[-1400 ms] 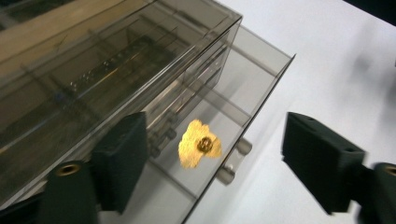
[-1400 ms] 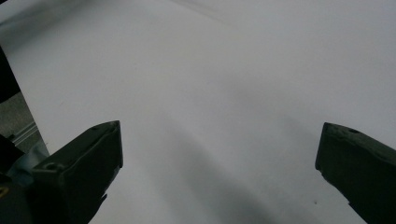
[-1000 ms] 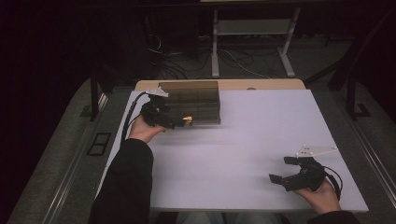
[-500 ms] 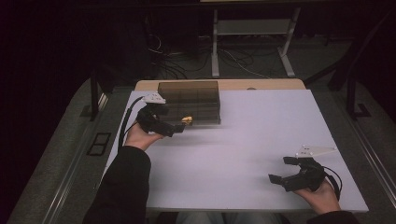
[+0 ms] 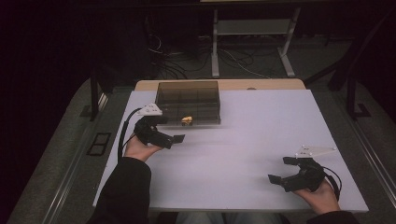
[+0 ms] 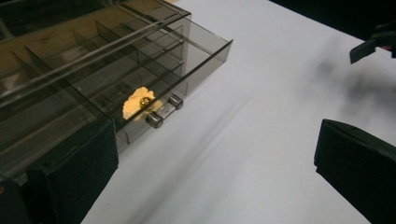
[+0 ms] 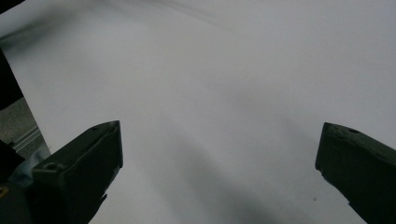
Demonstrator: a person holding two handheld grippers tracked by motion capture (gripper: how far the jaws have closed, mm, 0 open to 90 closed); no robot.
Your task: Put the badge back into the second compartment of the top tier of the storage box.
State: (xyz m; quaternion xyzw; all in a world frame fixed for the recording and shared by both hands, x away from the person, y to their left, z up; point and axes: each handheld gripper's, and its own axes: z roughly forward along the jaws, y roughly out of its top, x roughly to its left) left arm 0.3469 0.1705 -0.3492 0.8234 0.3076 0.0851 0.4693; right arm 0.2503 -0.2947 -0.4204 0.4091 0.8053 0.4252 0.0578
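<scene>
While working at the metal handle [image 6: 163, 112] of the smoky drawer box [image 5: 188, 102], best to come in low and square with the left gripper [image 5: 172, 129], one jaw to each side of the handle, and to close gently before pulling straight out, so as not to drag the light box across the sheet. Worth minding the yellow piece [image 6: 136, 101] just behind the handle, in the front compartment, left of centre in the left gripper view. Jaws spread wide and holding nothing, just below and left of the box, clear of it. Right gripper [image 5: 280, 169] likewise spread and empty, lower right of the high view, well apart, free to steady the box if needed. Beneath, a plain white table [image 5: 243, 140], smooth and likely slippery. Beyond, a dark room: grey floor, loose cables [image 5: 187, 63] and a metal stand [image 5: 252, 28] along the top of the frame.
</scene>
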